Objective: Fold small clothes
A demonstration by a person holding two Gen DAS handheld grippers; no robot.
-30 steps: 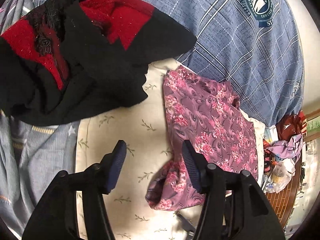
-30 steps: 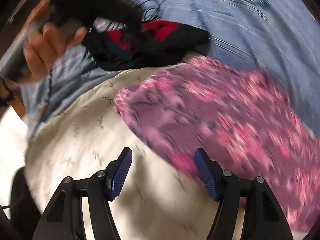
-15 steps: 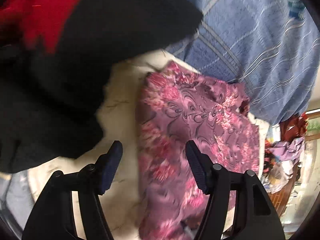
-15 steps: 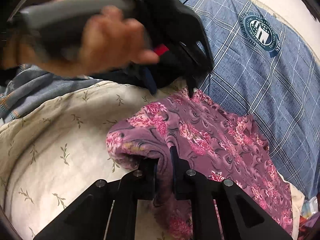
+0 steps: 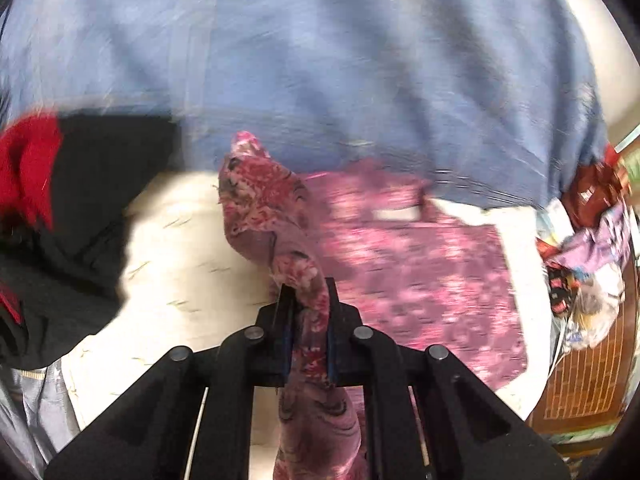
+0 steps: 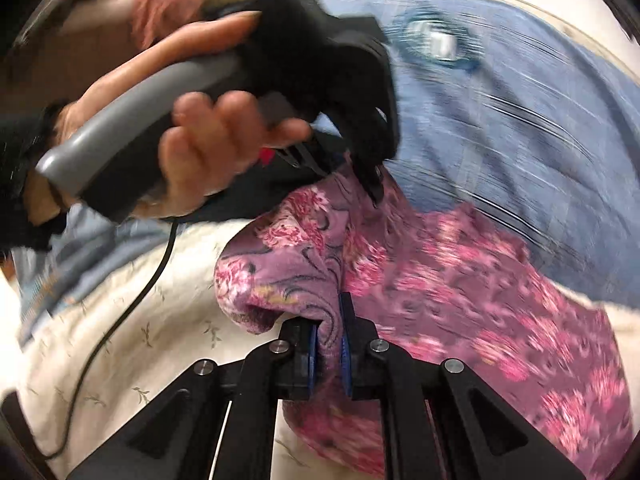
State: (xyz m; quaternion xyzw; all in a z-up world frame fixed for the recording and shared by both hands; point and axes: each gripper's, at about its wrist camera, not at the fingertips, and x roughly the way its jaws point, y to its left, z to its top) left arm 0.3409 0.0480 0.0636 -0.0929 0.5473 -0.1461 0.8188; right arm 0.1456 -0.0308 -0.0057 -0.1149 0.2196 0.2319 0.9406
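Observation:
A purple garment with pink flowers lies on a cream leaf-print sheet. My left gripper has its jaws closing, and a raised fold of this garment is pinched between its pads. In the right wrist view my right gripper is shut on a bunched corner of the same garment. That view also shows a person's hand holding the left gripper, whose tips grip the garment's far edge. Both views are blurred by motion.
A black and red garment lies at the left. A blue plaid cover stretches behind the garment. Bags and clutter sit by a wooden piece at the right edge. A black cable trails over the cream sheet.
My left gripper swung across to the floral garment and closed on a fold, which now stands raised. My right gripper shut on the near corner and lifted it a little.

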